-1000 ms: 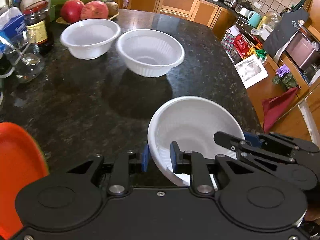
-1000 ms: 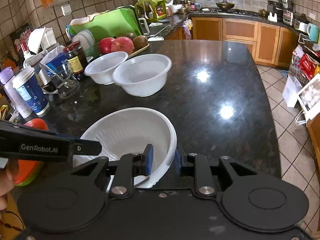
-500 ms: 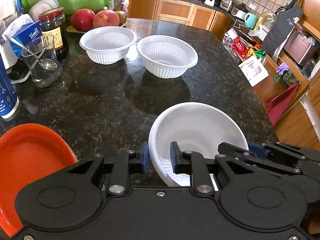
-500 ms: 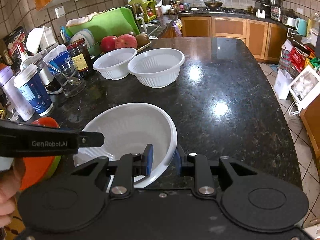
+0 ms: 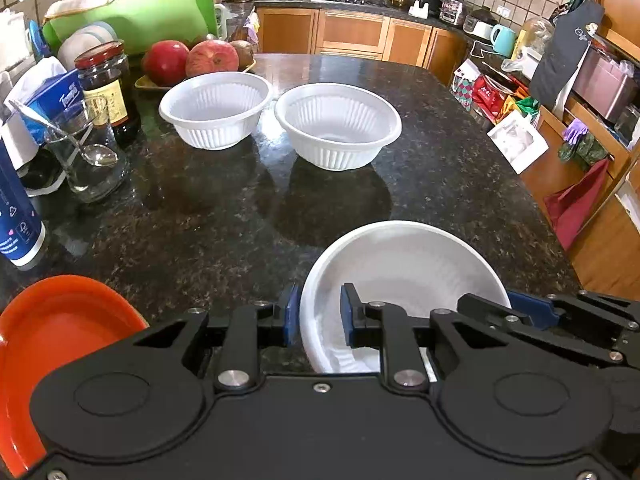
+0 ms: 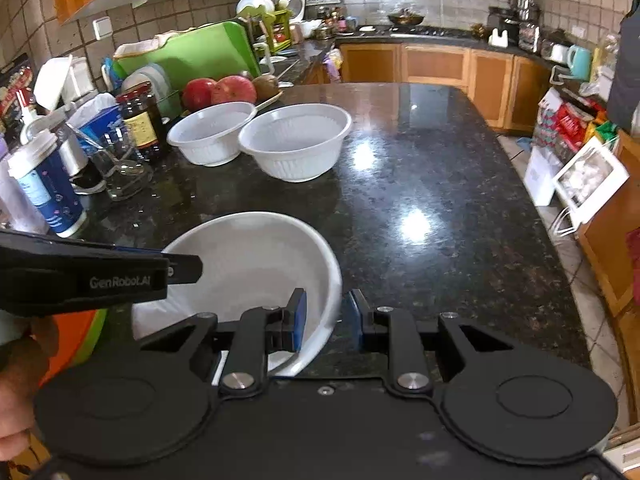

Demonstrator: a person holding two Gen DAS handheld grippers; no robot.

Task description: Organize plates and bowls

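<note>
You are working over a dark speckled granite countertop point(image 5: 224, 220) that runs away from you toward the wooden cabinets. At its near edge sits the smooth white plastic bowl point(image 5: 404, 268), tilted, and both of your tools have it. Your left gripper point(image 5: 319, 314) straddles the bowl's left rim, one blue pad outside the wall and one inside, jaws drawn in narrow and clamped on that rim. Your right gripper point(image 6: 326, 318) does the same on the bowl's right rim point(image 6: 332, 280), with its left pad inside the bowl and its right pad outside, also narrowly closed on the wall. In the right wrist view your left gripper's black finger reaches in over the bowl from the left side.

Near the far left part of the countertop two ribbed white plastic bowls stand upright side by side, the left ribbed bowl point(image 5: 216, 108) just beside the right ribbed bowl point(image 5: 338, 124), both well apart from the one you hold. At the near left corner lies an orange plastic plate point(image 5: 52, 328), close to your left gripper but not touching it. Along the left edge stand a clear glass with a spoon point(image 5: 90, 156) and a dark jar with a red lid point(image 5: 106, 84).
</note>
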